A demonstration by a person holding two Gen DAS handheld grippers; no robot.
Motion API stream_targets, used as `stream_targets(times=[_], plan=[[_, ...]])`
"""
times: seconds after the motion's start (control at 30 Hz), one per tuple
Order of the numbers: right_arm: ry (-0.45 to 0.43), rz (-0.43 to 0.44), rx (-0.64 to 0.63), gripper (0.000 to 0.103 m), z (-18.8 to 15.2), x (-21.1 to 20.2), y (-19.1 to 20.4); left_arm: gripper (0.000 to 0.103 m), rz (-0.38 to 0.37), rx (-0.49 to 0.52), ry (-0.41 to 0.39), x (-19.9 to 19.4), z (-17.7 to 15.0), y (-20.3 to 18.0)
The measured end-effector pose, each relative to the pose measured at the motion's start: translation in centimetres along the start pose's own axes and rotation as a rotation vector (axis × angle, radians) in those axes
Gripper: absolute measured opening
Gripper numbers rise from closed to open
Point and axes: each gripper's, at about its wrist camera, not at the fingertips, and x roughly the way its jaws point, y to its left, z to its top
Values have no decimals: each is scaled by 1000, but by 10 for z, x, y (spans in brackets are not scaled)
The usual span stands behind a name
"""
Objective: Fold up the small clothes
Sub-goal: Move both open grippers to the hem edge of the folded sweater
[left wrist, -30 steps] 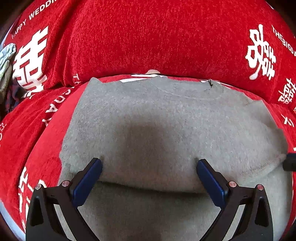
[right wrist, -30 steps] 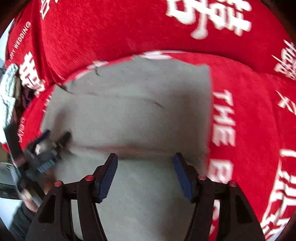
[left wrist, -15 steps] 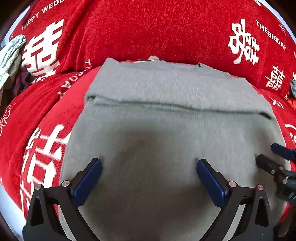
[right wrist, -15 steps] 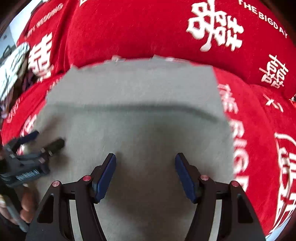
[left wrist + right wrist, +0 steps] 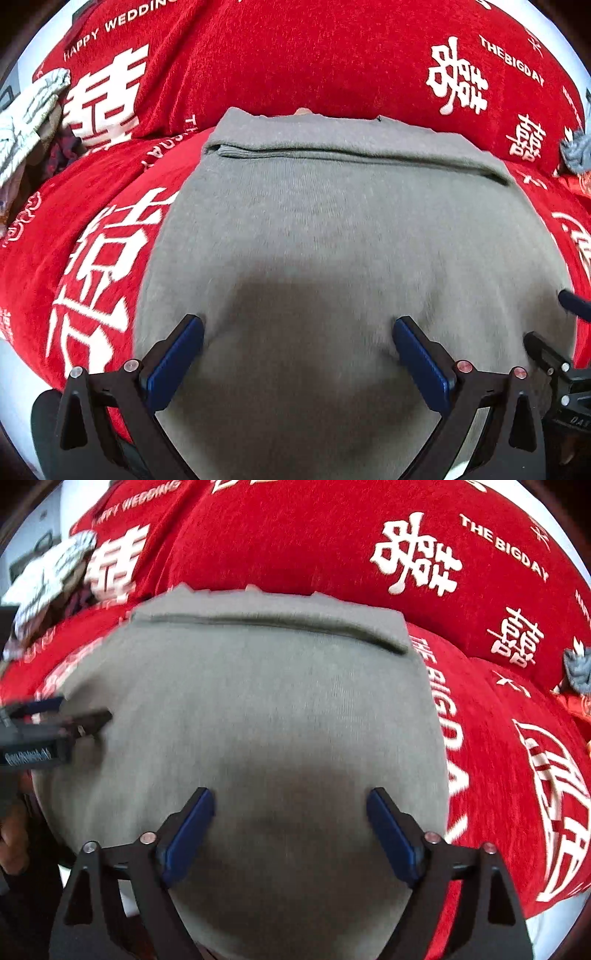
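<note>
Grey sweater (image 5: 332,229) lies folded flat on our red cover (image 5: 280,66), its far edge doubled over. Clothes heap (image 5: 29,114) sits far left. Our left gripper (image 5: 297,354) gapes empty above it; our right gripper (image 5: 290,827), jaws just spreading, holds nothing.

Grey garment (image 5: 332,240) near edge cut off below — far clothes pile (image 5: 48,579) blurred.

A home living room: a sofa draped in a red wedding-themed cover (image 5: 332,66) printed with "HAPPY WEDDING" and double-happiness characters, loose laundry (image 5: 26,122) heaped at one end.
</note>
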Motion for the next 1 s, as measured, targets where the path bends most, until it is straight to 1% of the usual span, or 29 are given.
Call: stream_targets(times=[0.07,0.1,0.23,0.27,0.33,0.4,0.47,0.53,0.57,0.6,0.67,0.7,0.73,0.8,0.83,0.87,0.9,0.93,0.97,1.0], plan=[[12,6,1,88,-8,-3,-2,103,-28,-29,15,-3,-8,5],[25,4,-2,88,-11,-5,-4,103,-27,-24,28,-4,-11,5],[63,-26,3,89,-21,-9,-13,103,9,20,40,-8,-19,0],[69,-21,14,89,-22,-10,-16,103,14,21,46,-9,-20,0],[83,-53,14,91,-25,-13,-19,103,18,6,66,-11,-22,6],[102,-54,45,91,-25,-17,-23,103,9,-35,82,-15,-22,18],[111,-61,90,91,-27,-24,-29,103,-12,-97,71,-22,-23,36],[110,-31,130,91,-33,-29,-35,103,-45,-181,85,-25,-26,60],[128,-4,173,91,-38,-28,-40,103,-61,-213,106,-23,-28,70],[142,20,196,91,-40,-27,-42,103,-92,-247,139,-18,-32,80],[173,70,228,91,-47,-21,-41,103,-117,-284,193,-8,-39,89],[182,60,225,91,-50,-17,-37,103,-130,-301,220,-2,-43,91],[181,35,203,91,-50,-15,-33,103,-126,-298,221,-2,-45,89],[176,21,189,91,-49,-15,-29,103,-122,-263,209,-3,-43,80],[167,22,192,86,-49,-15,-28,98,-126,-244,205,-4,-42,75],[152,13,193,76,-49,-18,-27,93,-116,-219,198,-6,-42,68],[143,12,190,71,-48,-20,-26,85,-97,-187,184,-9,-41,61],[132,18,185,58,-48,-22,-26,76,-95,-152,169,-13,-41,54],[122,26,181,42,-47,-24,-26,70,-96,-136,160,-16,-40,50],[115,40,178,34,-46,-25,-26,57,-101,-128,152,-19,-39,48]])
